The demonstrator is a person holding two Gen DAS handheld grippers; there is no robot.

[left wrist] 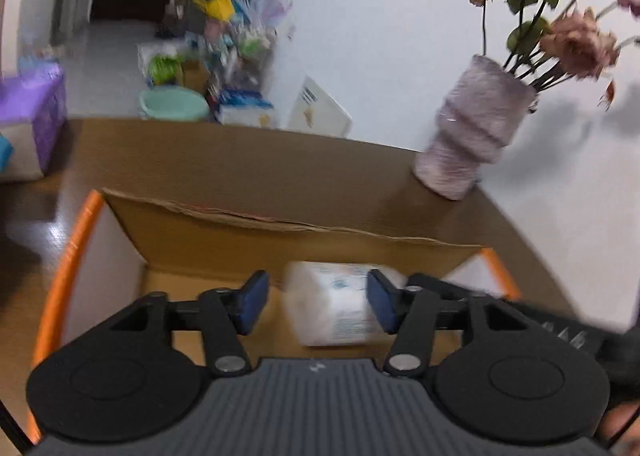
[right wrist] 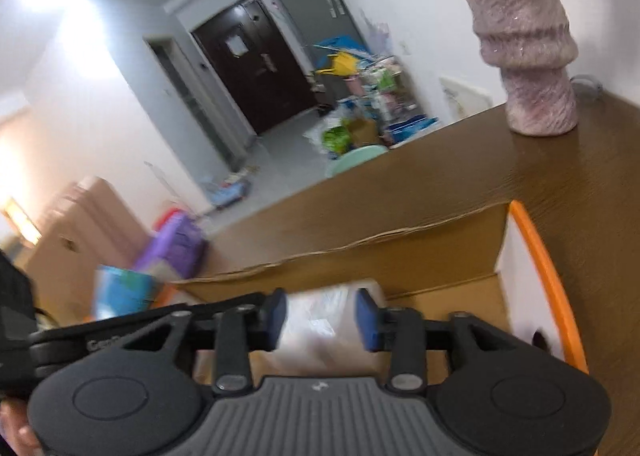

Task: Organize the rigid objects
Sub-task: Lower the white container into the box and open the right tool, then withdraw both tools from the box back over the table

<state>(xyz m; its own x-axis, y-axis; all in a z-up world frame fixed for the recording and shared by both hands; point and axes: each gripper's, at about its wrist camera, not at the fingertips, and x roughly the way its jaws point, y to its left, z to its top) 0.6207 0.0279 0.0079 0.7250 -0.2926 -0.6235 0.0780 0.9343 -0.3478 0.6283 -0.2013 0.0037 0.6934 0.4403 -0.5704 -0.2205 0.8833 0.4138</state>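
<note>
The left gripper [left wrist: 314, 306] hangs over an open brown cardboard box with orange-edged flaps [left wrist: 256, 244], its blue pads spread apart. A blurred white wrapped packet with pale blue print [left wrist: 334, 306] lies in the box between them, close against the pad at 3 o'clock and clear of the one at 9 o'clock; whether it touches that pad cannot be told.

The right gripper [right wrist: 321, 320] is over the same box [right wrist: 400, 256], its blue pads set either side of a blurred white plastic-wrapped bundle [right wrist: 324, 316]. The blur leaves it unclear whether they pinch it or merely frame it.

The box sits on a brown wood-grain tabletop [left wrist: 240, 160]. At 2 o'clock in the left view a tall, ribbed, mauve textured vase [left wrist: 472, 132] stands near the table's far corner, holding dried pink roses [left wrist: 576, 44] against a white wall [left wrist: 380, 16]. In the right view the vase [right wrist: 524, 40] is at 1 o'clock.

Beyond the table edge, at 11 o'clock, a pale tiled floor [left wrist: 112, 44] runs to a dark brown door [right wrist: 252, 56]. A heap of colourful bags and packets [left wrist: 224, 40] lies along the wall, with a mint-green plastic basin [left wrist: 174, 104] in front and a purple-topped box [left wrist: 32, 112] at 9 o'clock.
</note>
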